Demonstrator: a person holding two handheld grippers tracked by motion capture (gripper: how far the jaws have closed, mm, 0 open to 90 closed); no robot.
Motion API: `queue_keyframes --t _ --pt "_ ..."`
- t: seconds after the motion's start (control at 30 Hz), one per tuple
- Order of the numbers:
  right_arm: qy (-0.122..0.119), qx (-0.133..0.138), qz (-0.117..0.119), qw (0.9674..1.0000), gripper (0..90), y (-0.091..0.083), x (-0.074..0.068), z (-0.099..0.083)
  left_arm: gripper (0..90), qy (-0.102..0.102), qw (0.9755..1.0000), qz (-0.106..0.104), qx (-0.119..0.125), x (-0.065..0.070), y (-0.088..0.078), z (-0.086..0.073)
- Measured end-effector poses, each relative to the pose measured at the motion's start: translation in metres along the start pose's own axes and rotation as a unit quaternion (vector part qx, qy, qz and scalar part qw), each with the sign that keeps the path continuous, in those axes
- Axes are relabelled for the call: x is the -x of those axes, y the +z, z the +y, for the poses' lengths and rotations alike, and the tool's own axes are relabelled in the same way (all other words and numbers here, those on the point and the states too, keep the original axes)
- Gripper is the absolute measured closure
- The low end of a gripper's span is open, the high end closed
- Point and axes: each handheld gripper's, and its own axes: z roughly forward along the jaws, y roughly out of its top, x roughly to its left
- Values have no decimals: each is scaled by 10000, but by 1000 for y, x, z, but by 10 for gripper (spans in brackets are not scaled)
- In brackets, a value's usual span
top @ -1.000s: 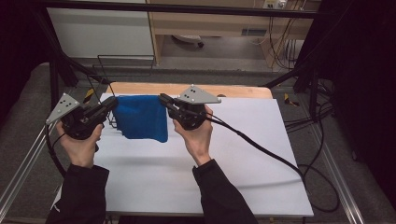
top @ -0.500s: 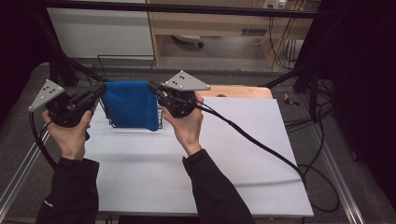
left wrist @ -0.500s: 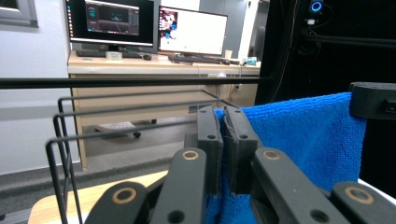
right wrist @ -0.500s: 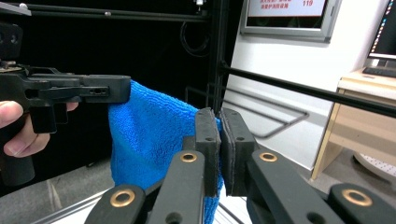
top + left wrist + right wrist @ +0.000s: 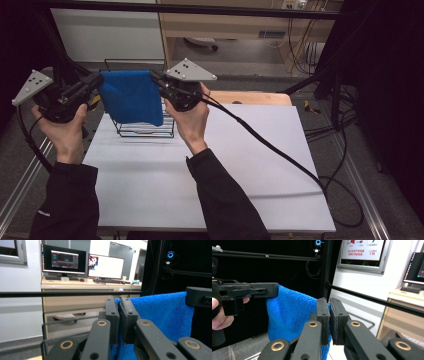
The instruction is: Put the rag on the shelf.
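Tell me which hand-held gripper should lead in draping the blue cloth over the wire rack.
Probably the right hand-held gripper: in the high view it sits above the wire rack, while the left hand-held gripper hangs off its side. Both pinch the blue cloth.

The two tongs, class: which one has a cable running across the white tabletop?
The right tongs, gripping the blue cloth's right corner. Its black cable crosses the white table; the left tongs' cable hangs beside it.

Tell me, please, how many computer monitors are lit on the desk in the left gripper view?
2: a dark-screened monitor at left and a brighter monitor right beside it; others may be hidden.
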Motion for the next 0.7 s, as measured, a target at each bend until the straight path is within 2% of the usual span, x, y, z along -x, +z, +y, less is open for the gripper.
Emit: queue_keyframes --t 0.2,0.47,0.7 --pt "-52 78 -39 9999 870 9 0 13 860 32 9999 73 71 -6 2 12" --pt "-206 85 -118 9997 871 21 0 26 860 -57 9998 115 167 -15 9 20" --pt "-195 118 -157 9996 870 31 0 37 860 -131 9994 145 290 -24 12 31"
